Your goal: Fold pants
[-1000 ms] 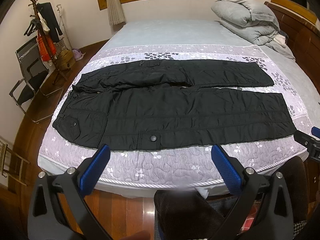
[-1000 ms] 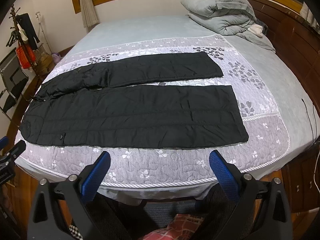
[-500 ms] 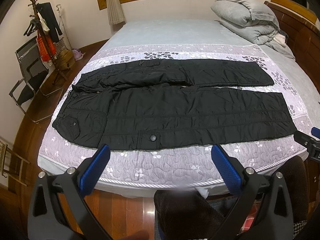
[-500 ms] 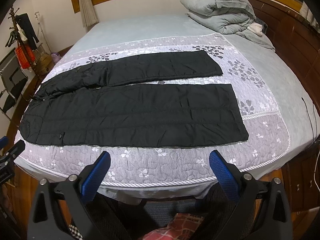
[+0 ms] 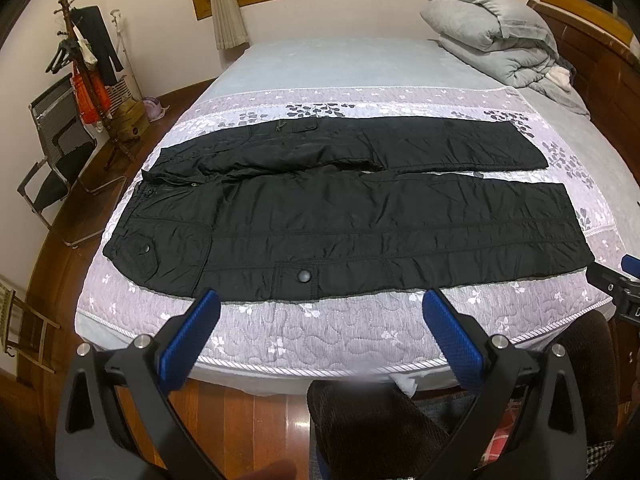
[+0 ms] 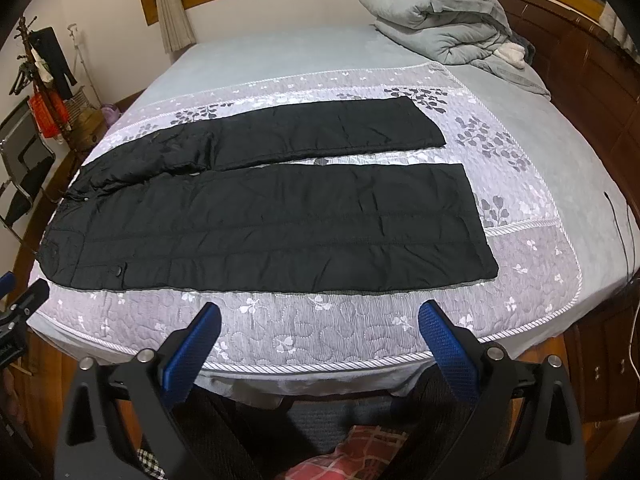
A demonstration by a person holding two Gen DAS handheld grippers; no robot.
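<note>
Black pants point(image 5: 360, 216) lie spread flat on the bed point(image 5: 320, 344), on its patterned quilt, waistband toward the left and both leg hems toward the right. The legs are parted, a strip of quilt showing between them; the near leg runs along the bed's front edge. No fold made yet.

Left tool point(image 5: 320, 320) hangs off the near edge of the bed, blue pads point(image 5: 188, 340) wide apart, gripping nothing. Right tool point(image 6: 318, 320) likewise — pads spread, empty, short of the fabric. Each tool's tip shows at the margin of the other's view.

Handling, as a judgement: the cloth looks quilted and slightly glossy, so probably light, soft and puffy, with a slick face that may slide between the pads and spring back out of a crease. Thin single layers at the edges will pinch more surely than the padded middle.

Likely holds — left tool at the waistband corner point(image 5: 120, 248) of the near leg, right tool at that leg's hem corner point(image 6: 486, 270), then carry the near leg over onto the far leg point(image 6: 320, 132). A snap button point(image 5: 305, 276) sits near the front edge; avoid clamping on it.
</note>
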